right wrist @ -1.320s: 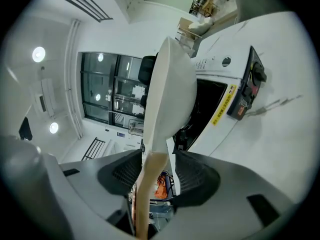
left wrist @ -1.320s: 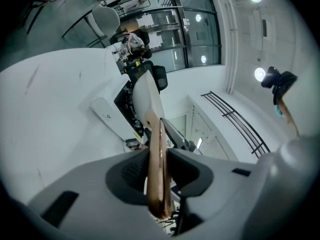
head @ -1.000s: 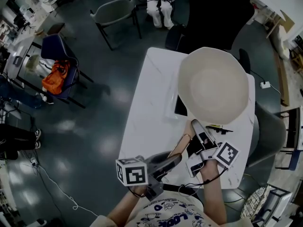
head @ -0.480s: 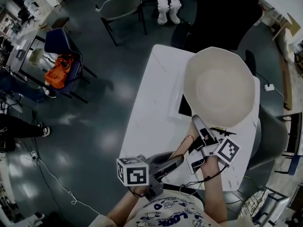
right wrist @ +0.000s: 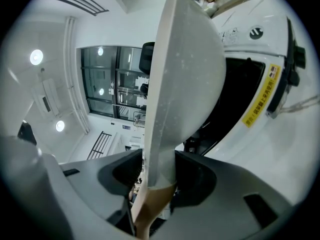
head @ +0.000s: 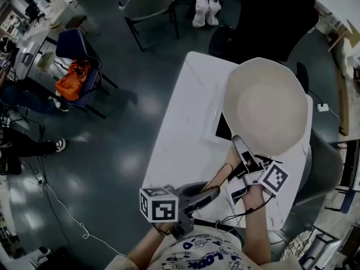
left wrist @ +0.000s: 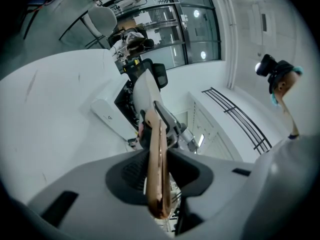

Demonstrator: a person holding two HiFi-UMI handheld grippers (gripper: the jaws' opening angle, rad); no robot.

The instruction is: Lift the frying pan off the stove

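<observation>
Only gripper views reveal left hand-held gripper [left wrist: 157, 184] clamping frying pan [head: 264, 108] handle [left wrist: 152, 149], right hand-held gripper [right wrist: 160, 176] its rim [right wrist: 160, 109].

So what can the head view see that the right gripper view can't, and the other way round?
Only the head view: the left claw gripping the end of the handle, an orange bag on a chair, the floor. Only the right gripper view: the yellow label on the stove, ceiling lights. Both: the frying pan, the stove, the right claw shut on the handle.

The frying pan [head: 264, 106] is over the stove [head: 222, 129] on the table [head: 183, 134], a chair [head: 147, 5] beyond the far end.
</observation>
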